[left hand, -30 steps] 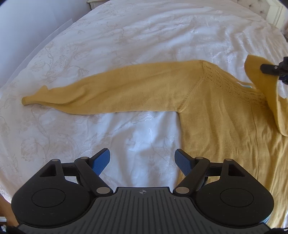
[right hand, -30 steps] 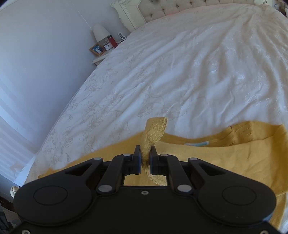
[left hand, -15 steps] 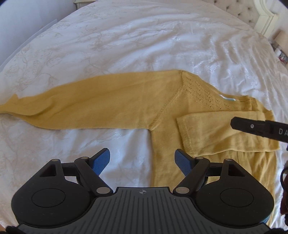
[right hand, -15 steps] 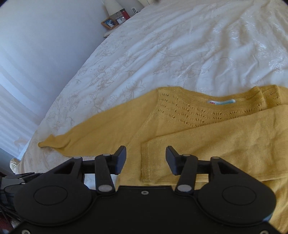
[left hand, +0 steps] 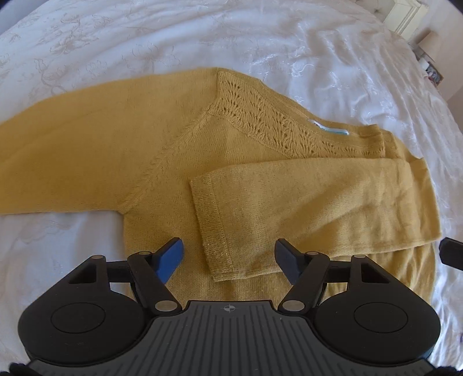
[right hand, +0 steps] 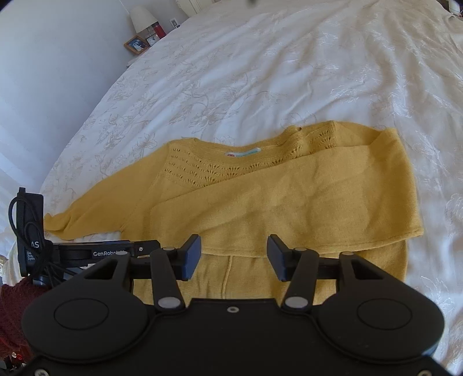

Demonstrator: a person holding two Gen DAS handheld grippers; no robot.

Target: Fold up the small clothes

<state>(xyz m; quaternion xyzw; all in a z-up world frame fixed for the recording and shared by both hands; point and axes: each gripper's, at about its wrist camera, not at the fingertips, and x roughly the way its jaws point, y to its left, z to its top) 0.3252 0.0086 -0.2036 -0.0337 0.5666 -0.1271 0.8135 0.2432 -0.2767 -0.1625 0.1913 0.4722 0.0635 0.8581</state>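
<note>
A mustard-yellow knit sweater (left hand: 162,150) lies flat on the white bed, also in the right wrist view (right hand: 260,277). Its right sleeve (left hand: 303,208) is folded across the chest, cuff (left hand: 214,231) toward the left; the same sleeve shows in the right wrist view (right hand: 289,208). The left sleeve (left hand: 72,156) stretches out flat to the left (right hand: 92,217). My left gripper (left hand: 228,260) is open and empty, hovering just above the folded cuff. My right gripper (right hand: 233,257) is open and empty above the lower edge of the folded sleeve.
The white embroidered bedspread (right hand: 260,72) surrounds the sweater. A nightstand with a lamp (right hand: 143,17) and a photo frame (right hand: 136,44) stands at the far left by the wall. The left gripper's body (right hand: 72,253) shows at the left of the right wrist view.
The right gripper carried the right sleeve across the chest, let it go and opened, then drew back. The left gripper moved right, over the folded cuff.
</note>
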